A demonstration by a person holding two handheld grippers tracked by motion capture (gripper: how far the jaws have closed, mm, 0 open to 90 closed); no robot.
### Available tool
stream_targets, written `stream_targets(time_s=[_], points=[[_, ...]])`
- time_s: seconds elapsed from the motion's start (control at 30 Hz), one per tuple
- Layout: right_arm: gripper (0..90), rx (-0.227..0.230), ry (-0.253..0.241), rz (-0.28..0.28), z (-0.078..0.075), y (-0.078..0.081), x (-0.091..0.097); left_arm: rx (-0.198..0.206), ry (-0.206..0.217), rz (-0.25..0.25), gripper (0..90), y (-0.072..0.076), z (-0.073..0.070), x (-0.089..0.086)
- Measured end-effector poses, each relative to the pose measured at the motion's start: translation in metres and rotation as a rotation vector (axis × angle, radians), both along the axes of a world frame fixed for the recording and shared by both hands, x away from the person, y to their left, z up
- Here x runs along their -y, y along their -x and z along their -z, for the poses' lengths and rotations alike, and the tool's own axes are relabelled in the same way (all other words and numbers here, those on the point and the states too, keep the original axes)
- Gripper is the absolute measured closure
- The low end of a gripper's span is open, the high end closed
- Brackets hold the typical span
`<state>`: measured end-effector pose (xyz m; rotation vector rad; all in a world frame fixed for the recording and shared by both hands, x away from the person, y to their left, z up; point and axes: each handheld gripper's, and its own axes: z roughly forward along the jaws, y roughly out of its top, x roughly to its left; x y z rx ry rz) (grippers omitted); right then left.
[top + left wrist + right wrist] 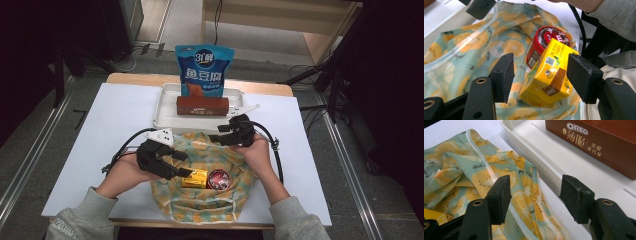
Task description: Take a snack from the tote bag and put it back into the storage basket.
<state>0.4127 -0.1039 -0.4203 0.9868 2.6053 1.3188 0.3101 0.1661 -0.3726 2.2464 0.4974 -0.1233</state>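
Inside the orange-patterned fabric bag (202,192), the yellow juice carton (549,75) lies against the red round tin (544,40); the left gripper (540,75) straddles it, jaws apart. The right gripper (534,197), jaws also apart, flanks the bag's rim, likely to keep it open.

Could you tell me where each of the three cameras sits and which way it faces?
High view: above the person's side, looking forward and down on the table; forearms, both hands.
Left gripper view: rides the left gripper, facing the yellow carton in the fruit-print bag.
Right gripper view: rides the right gripper, facing the bag's rim and white tray.
All share the bag.
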Motion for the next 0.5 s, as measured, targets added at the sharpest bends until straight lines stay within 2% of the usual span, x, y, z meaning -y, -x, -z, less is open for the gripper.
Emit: stream_targets(time_s=[0.2,0.4,0.5], points=[[42.5,0.001,0.005,0.001,0.0007,-0.0005,0.0002,0.007,-0.014,0.031,39.5,0.0030,0.0041,0.0053],[42.5,0.001,0.001,0.004,0.0011,-0.0014,0.0009,-0.016,0.000,0.057,38.4,0.0038,0.0078,0.0089],[42.5,0.001,0.003,0.004,0.0012,-0.0013,0.0008,-0.015,-0.013,0.072,38.6,0.0052,0.0089,0.0111]])
